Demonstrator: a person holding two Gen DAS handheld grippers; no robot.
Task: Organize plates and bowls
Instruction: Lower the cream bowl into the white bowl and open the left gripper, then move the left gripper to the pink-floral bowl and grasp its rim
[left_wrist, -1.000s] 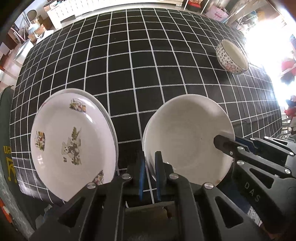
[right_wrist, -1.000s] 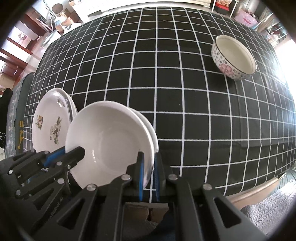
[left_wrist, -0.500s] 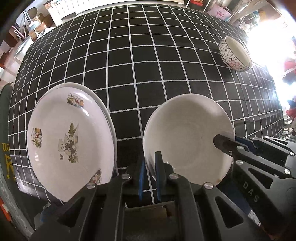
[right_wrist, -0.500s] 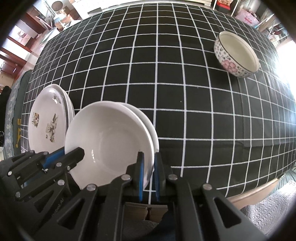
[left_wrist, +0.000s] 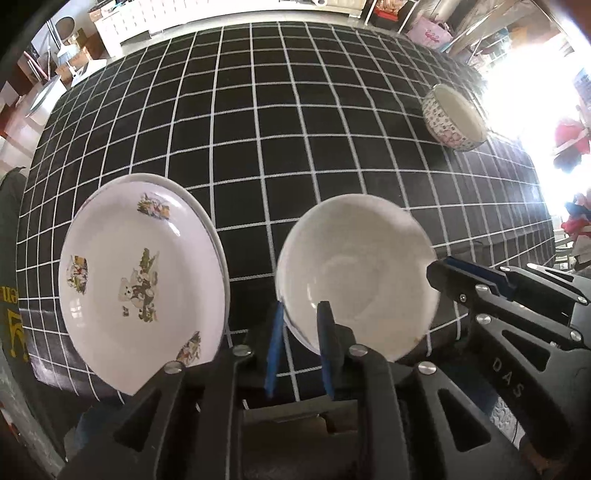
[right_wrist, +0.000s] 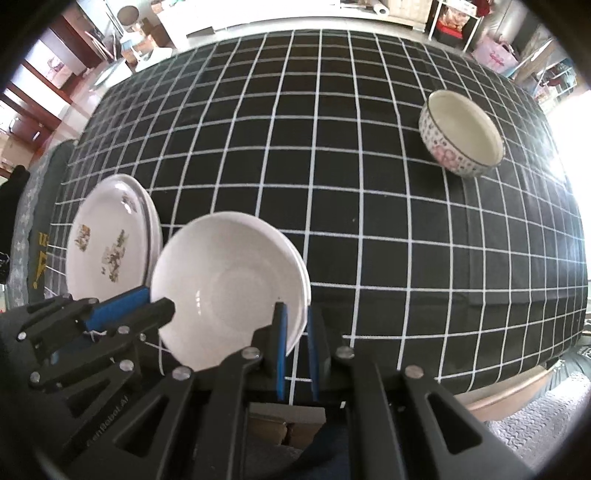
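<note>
A plain white bowl (left_wrist: 354, 273) (right_wrist: 229, 284) rests near the table's front edge, and a second white rim shows just under it. My left gripper (left_wrist: 299, 314) straddles its near-left rim; its jaws are opening, and the outer blue pad stands clear of the rim. My right gripper (right_wrist: 295, 314) is shut on the bowl's opposite rim, and its tip (left_wrist: 443, 269) shows in the left wrist view. The left gripper (right_wrist: 147, 302) also shows in the right wrist view. A stack of picture-printed plates (left_wrist: 140, 273) (right_wrist: 107, 243) lies to the left. A small flower-patterned bowl (left_wrist: 454, 118) (right_wrist: 461, 133) stands far right.
A black tablecloth with a white grid (left_wrist: 295, 129) covers the table. Its front edge (right_wrist: 517, 387) runs close below the grippers. A dark chair back (left_wrist: 11, 295) stands at the left. Furniture and boxes line the room behind the far edge.
The left gripper's jaws have parted from the white bowl's rim. The right gripper stays clamped on the bowl, and neither hand has shifted much.
</note>
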